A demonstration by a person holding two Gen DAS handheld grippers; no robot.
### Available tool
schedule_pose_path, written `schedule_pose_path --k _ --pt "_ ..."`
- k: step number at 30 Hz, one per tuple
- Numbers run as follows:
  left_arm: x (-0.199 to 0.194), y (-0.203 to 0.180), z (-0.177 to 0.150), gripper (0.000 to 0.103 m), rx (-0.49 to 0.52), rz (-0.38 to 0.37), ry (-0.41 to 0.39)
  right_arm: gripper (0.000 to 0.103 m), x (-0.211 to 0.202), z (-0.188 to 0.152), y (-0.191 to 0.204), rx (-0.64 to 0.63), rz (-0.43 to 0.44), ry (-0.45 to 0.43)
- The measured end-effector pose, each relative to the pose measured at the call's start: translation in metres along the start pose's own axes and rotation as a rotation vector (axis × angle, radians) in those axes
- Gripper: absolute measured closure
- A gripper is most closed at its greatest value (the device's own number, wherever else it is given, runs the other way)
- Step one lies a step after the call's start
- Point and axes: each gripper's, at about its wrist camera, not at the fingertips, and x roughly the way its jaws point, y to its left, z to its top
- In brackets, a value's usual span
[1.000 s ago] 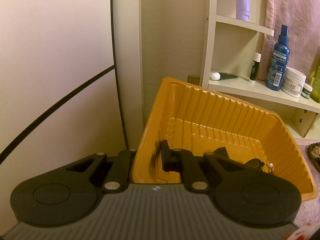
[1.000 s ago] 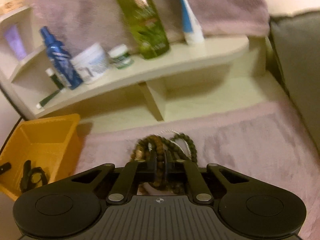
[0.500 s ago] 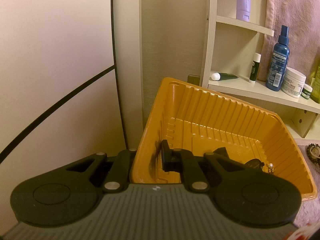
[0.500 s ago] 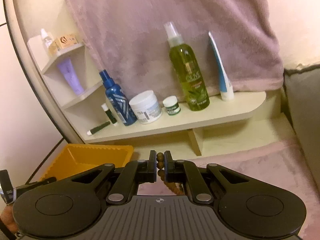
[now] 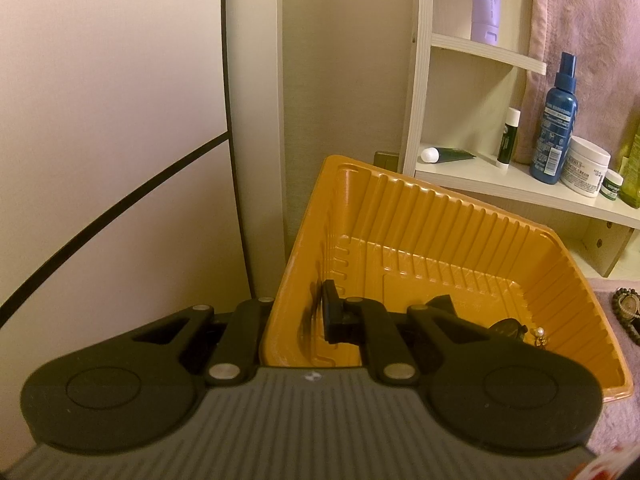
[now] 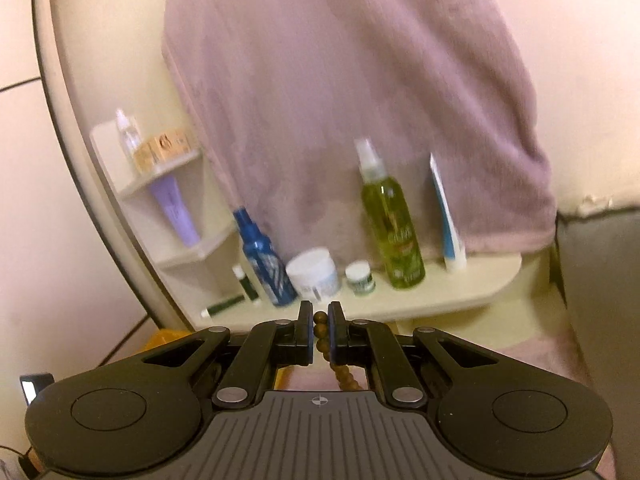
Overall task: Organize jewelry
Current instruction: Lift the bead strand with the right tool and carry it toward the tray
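Right tongs [image 6: 320,334] pinch a strand of round brown wooden beads [image 6: 322,344], which hangs straight down between the pads; the ribbed orange plastic tray [image 6: 166,336] sits low and left of them, only a corner showing in the right wrist view. Left tongs [image 5: 296,320] are pressed together on the tray's thin near-left wall [image 5: 280,312], holding it tipped, open side facing the right hand, so I'd judge the move is leftward and down. Tray floor holds a small dark piece [image 5: 508,326] and a pearl stud [image 5: 540,332]; more beaded jewellery [image 5: 628,308] lies on the pink fuzzy cloth [image 5: 612,412] just right of the tray.
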Motion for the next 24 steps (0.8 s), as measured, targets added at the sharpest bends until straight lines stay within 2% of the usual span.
schedule_pose_path --k 8,15,20,24 --pt "0.0 0.0 0.0 0.093 0.0 0.0 -0.001 0.096 -0.02 0.032 0.013 -0.048 0.004 -0.063" --pt "-0.002 0.0 0.0 0.093 -0.004 -0.003 -0.004 0.096 -0.016 0.043 0.03 -0.089 0.022 -0.052" --pt "-0.004 0.001 0.0 0.093 -0.004 -0.006 -0.006 0.096 -0.008 0.043 0.051 -0.095 0.089 -0.043" --pt "-0.005 0.001 0.0 0.094 -0.006 -0.01 -0.008 0.096 0.002 0.043 0.077 -0.096 0.19 -0.036"
